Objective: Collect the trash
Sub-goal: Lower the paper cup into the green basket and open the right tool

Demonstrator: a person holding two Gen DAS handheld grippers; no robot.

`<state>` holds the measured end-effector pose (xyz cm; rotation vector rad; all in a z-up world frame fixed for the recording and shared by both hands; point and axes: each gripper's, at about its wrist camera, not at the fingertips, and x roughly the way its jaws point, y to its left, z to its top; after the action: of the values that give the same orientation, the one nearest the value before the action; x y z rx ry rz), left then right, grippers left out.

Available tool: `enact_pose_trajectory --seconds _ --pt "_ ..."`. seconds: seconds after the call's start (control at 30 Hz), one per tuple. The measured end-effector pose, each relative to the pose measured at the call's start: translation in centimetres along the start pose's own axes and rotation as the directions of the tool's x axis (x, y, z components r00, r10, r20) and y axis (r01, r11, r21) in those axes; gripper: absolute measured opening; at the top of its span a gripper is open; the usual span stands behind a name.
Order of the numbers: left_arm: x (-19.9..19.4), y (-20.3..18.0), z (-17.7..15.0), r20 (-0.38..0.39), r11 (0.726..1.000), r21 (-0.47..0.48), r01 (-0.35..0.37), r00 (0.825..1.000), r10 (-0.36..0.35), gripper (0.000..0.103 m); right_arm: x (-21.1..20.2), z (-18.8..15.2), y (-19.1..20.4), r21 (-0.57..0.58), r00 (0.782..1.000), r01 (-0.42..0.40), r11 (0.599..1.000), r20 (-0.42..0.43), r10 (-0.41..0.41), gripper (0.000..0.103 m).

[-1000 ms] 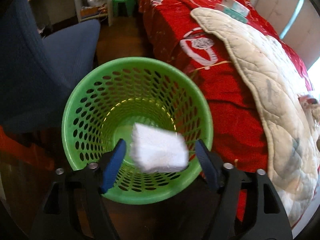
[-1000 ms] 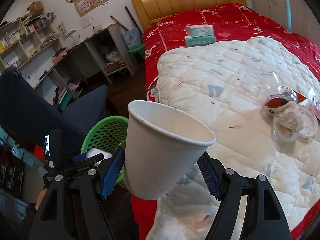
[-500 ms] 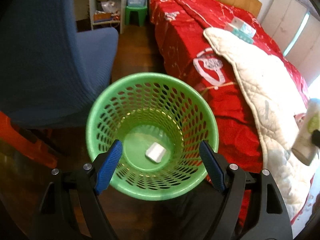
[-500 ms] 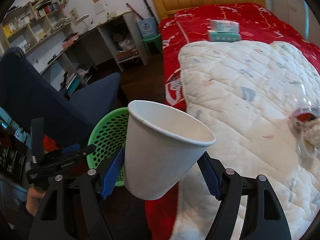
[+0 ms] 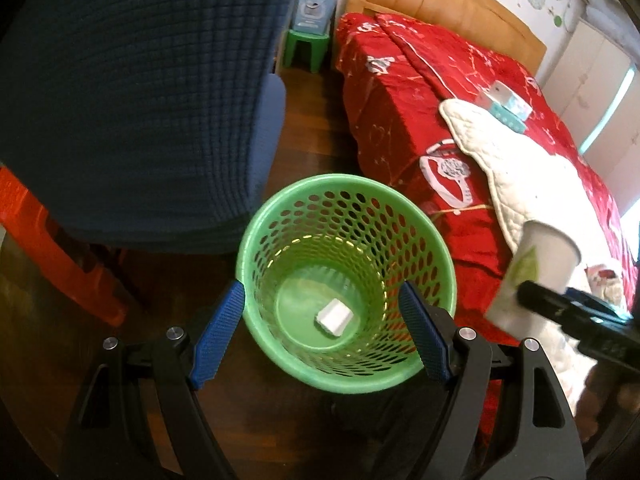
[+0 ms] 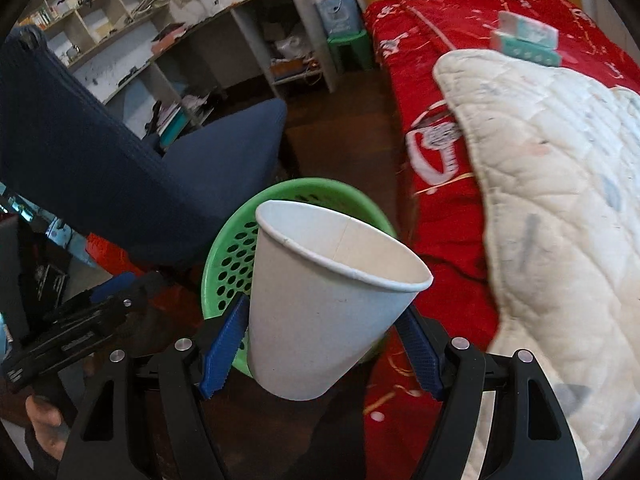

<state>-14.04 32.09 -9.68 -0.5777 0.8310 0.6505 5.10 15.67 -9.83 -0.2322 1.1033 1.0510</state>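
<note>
The left gripper is hovering above the green basket with its blue fingers spread wide and gripping nothing; a small white wad is lying on the basket's floor, below and between them. To the right, the right gripper is clamping a paper cup between its blue pads, holding it tilted over the basket's near rim, beside the red bed. The cup is looking white, conical and empty, its rim rolled.
</note>
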Motion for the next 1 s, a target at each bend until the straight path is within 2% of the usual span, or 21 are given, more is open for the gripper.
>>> enact_pose_trajectory --seconds 0.17,0.27,0.47,0.6,0.77,1.0 --pt "-0.2 0.9 0.0 0.005 1.000 -0.024 -0.003 1.000 0.003 0.078 2.3 0.3 1.4 0.026 0.998 -0.050 0.998 -0.030 0.050 0.071" --pt "-0.2 0.9 0.1 0.003 1.000 -0.030 -0.001 1.000 0.001 0.078 3.0 0.4 2.0 0.039 0.996 -0.092 0.995 -0.020 0.092 0.082" --pt "-0.5 0.2 0.1 0.008 1.000 -0.024 0.010 1.000 -0.010 0.078 2.2 -0.2 2.1 0.035 0.996 -0.094 0.995 -0.004 0.094 0.083" --pt "-0.7 -1.6 0.3 0.014 1.000 0.010 0.026 1.000 -0.027 0.078 0.2 -0.6 0.8 0.029 0.998 -0.062 0.998 0.019 0.061 0.083" --pt "-1.0 -4.7 0.3 0.014 0.996 0.062 0.060 0.998 -0.061 0.078 -3.5 -1.9 -2.1 0.044 0.997 0.014 0.999 0.069 -0.017 0.083" --pt "-0.7 -10.5 0.0 -0.011 0.981 0.151 0.123 0.992 -0.123 0.078 -8.9 -4.3 -7.4 0.118 0.982 0.126 0.985 0.125 -0.141 0.083"
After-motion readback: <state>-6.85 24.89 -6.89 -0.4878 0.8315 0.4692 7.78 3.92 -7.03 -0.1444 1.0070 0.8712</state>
